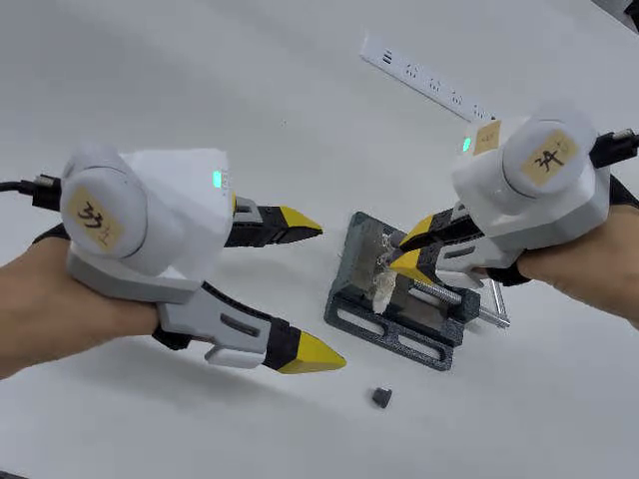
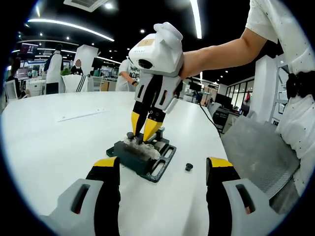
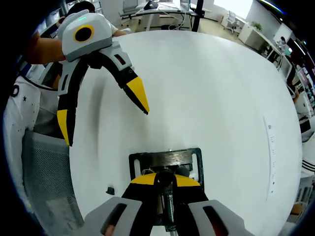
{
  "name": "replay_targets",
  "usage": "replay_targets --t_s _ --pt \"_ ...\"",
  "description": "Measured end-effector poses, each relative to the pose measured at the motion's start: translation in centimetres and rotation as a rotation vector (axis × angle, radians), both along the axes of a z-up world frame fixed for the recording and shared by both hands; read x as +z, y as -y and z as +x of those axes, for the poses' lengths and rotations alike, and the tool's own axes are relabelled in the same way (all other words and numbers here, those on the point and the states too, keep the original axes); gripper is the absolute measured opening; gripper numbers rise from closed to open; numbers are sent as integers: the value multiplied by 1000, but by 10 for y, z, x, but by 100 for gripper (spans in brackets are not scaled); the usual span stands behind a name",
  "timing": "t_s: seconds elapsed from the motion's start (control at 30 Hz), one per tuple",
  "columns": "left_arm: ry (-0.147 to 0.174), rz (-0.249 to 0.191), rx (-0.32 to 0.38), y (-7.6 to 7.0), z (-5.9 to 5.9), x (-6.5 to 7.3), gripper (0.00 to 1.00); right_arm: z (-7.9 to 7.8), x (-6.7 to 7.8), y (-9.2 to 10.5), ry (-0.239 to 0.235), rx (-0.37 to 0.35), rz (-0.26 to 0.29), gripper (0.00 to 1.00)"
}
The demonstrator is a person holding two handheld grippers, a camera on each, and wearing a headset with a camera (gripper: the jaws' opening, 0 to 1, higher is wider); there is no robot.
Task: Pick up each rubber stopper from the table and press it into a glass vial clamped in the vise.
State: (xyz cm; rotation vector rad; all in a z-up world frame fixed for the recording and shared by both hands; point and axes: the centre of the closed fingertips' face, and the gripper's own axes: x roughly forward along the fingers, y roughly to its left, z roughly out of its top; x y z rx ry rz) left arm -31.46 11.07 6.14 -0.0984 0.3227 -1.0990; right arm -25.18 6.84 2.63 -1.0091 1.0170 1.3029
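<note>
Left tongs (image 1: pixel 329 295) gape wide; right tongs (image 1: pixel 399 252) are pinched together.

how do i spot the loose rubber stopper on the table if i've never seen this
Find the dark vise in the middle of the white table. Just off its base, on the person's side, a rubber stopper sits alone on bare tabletop. It is tiny, dark and stubby, touching nothing, unlike the long white power strip farther back.
</note>
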Motion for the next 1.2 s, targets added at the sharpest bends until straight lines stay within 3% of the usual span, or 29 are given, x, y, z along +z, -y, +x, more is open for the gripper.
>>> replay_targets --t_s 0.4,0.63,1.2 --pt "-1 2 1 0 -1 0 70 0 4 1 6 -13 19 11" --pt "-3 4 2 -1 -1 -2 70 5 16 2 13 -40 58 1" --pt "-8 2 4 -2 -1 -3 70 0 7 2 -33 -38 61 0"
